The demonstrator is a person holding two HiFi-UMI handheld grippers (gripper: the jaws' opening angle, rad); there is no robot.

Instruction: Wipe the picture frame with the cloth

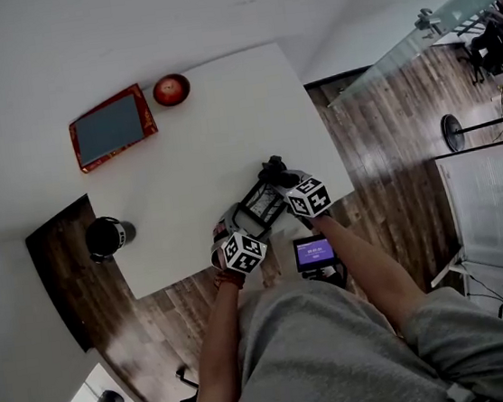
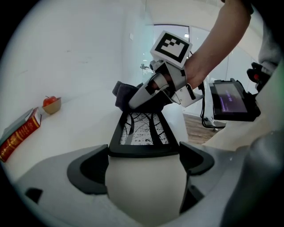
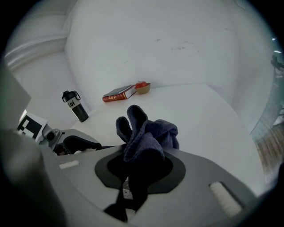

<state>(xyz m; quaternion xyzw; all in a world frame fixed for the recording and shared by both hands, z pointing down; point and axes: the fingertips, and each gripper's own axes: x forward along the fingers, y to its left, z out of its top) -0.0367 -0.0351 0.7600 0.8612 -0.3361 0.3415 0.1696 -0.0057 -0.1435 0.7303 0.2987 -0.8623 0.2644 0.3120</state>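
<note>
A black picture frame (image 1: 259, 205) with a tree print lies tilted near the white table's front edge. My left gripper (image 1: 239, 224) is shut on the frame's near rail (image 2: 144, 150), with the print (image 2: 144, 131) stretching away from the jaws. My right gripper (image 1: 278, 176) is shut on a dark blue cloth (image 3: 146, 133), which bunches up out of its jaws. In the left gripper view the cloth (image 2: 123, 94) and the right gripper (image 2: 140, 98) sit at the frame's far end, on or just above its top rail.
A red book (image 1: 112, 127) and a bowl with an apple (image 1: 170, 89) lie at the table's far left. A black bottle (image 1: 108, 237) stands at the left edge of the table (image 1: 207, 137). A device with a purple screen (image 1: 315, 252) sits just off the front edge.
</note>
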